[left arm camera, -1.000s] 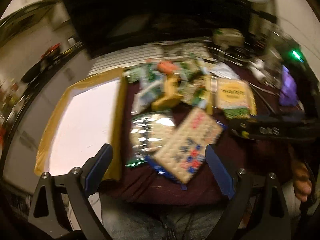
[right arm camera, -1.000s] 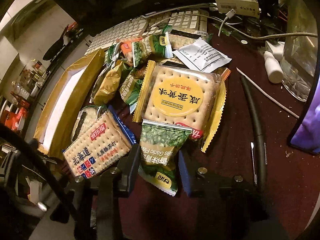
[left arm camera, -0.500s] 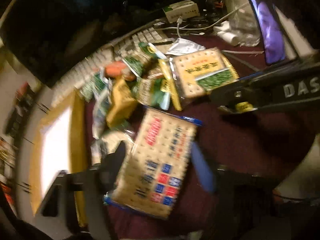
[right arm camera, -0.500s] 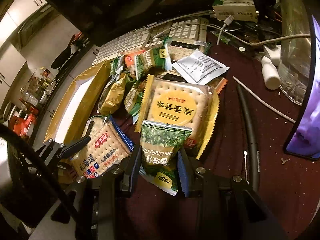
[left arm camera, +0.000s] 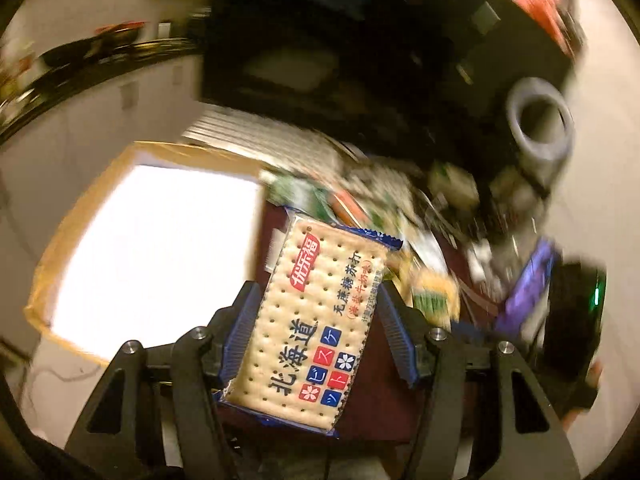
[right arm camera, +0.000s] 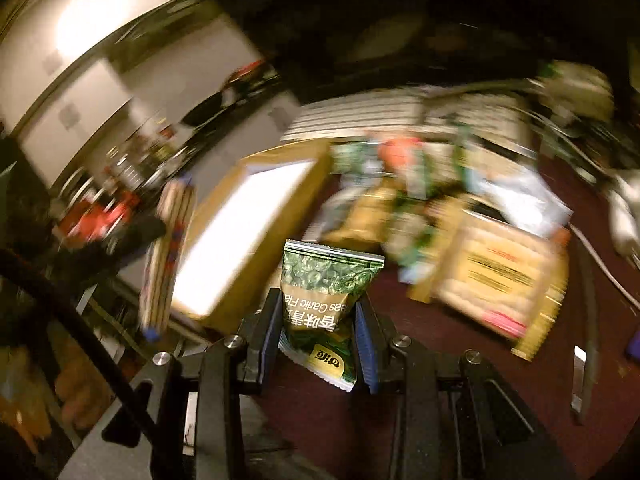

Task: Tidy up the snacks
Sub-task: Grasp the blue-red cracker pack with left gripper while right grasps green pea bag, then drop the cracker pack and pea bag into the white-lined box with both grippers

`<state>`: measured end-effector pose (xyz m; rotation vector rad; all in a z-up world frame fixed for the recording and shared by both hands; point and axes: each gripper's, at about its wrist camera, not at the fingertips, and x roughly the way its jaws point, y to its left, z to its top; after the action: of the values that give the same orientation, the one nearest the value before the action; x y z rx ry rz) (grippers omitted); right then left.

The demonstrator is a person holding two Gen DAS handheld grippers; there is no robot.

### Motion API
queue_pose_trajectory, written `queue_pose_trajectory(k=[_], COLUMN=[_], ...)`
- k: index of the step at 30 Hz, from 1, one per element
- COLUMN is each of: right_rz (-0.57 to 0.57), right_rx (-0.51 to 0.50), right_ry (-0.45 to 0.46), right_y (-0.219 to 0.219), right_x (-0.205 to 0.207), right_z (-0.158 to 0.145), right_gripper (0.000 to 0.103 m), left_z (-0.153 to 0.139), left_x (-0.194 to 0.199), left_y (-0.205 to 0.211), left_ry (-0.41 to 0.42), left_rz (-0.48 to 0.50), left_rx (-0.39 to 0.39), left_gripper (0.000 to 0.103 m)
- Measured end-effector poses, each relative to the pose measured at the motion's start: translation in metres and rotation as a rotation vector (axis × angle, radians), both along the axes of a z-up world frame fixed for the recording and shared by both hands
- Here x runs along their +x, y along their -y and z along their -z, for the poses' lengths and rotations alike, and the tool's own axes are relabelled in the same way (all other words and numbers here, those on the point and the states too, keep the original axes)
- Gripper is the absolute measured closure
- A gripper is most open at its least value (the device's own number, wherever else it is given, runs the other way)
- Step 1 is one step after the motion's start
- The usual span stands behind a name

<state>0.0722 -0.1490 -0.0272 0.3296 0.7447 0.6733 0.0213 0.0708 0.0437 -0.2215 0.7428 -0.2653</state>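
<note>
Two snack packs are in hand at once, both lifted clear of the dark maroon surface (right arm camera: 500, 380). In the left tongs (left arm camera: 320, 320) sits a flat rectangular cracker pack with a blue-edged clear wrapper (left arm camera: 320, 320), pinched across its long edges near the middle by the blue pads; it looks light and stiff but brittle inside, so a gentle squeeze on the edges suits it, and the glossy film may slip. Closed to a narrow gap, the right tongs (right arm camera: 318, 332) clamp the lower half of a small green foil bag of garlic peas (right arm camera: 324, 292); that bag is soft, light and crushable, and holding it low lets the top flop. The landmark is a shallow yellow-walled box with a bright white floor (left arm camera: 156, 248): the cracker pack hangs just to its right in the left view, beside its near corner, while the pea bag hovers near its right wall in the right view (right arm camera: 240, 240). Remaining snacks lie heaped beyond the box's right wall.
</note>
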Motion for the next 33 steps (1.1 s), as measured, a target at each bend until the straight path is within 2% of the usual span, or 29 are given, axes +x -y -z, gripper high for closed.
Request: queue_pose_trajectory(k=[3,6,11,15,22,24,26,29,33], right_rz=[-0.1,-0.189,-0.27,-0.283,-0.277,-0.272,-0.285,-0.292,-0.281], right_rx=[-0.031,-0.027,-0.118,-0.197,-0.292,-0.305,-0.271,-0.198,-0.117], right_ry=[0.018,0.013,0.016,0.026,0.025,0.032,0.029,0.048,0.102], right_y=[-0.048,-0.09,-0.162,-0.193,-0.209,-0.211,-0.208,-0.195,-0.171], right_x=[0.012,0.028,0.048,0.05,0.041,0.04,0.041,0.037,0.022], right_z=[-0.013,-0.02,-0.017,-0.005,0.012,0.011,0.008,0.001,-0.012], right_gripper=[0.069,0.069,0.069,0.069,0.066,0.061,0.05,0.041,0.041], left_z=[-0.006,0.003,0.033,0.05,0.07,0.075,0.077,0.074,0.059], left_x=[0.008,0.026,0.054,0.064,0.077,0.08,0.079,0.076,0.064], left_y=[-0.044,-0.082,-0.13,-0.145,-0.16,-0.164,-0.166,-0.166,-0.159], left_ry=[0.006,-0.034,-0.151,-0.191,-0.219,-0.232,-0.229,-0.213,-0.168], left_rz=[-0.133,-0.25,-0.366,-0.388,-0.402,-0.412,-0.407,-0.398,-0.381], left_rx=[-0.023,-0.018,-0.053,-0.074,-0.066,-0.07,-0.095,-0.12,-0.133], left_gripper=[0.041,0.041,0.041,0.041,0.041,0.041,0.04,0.027,0.025])
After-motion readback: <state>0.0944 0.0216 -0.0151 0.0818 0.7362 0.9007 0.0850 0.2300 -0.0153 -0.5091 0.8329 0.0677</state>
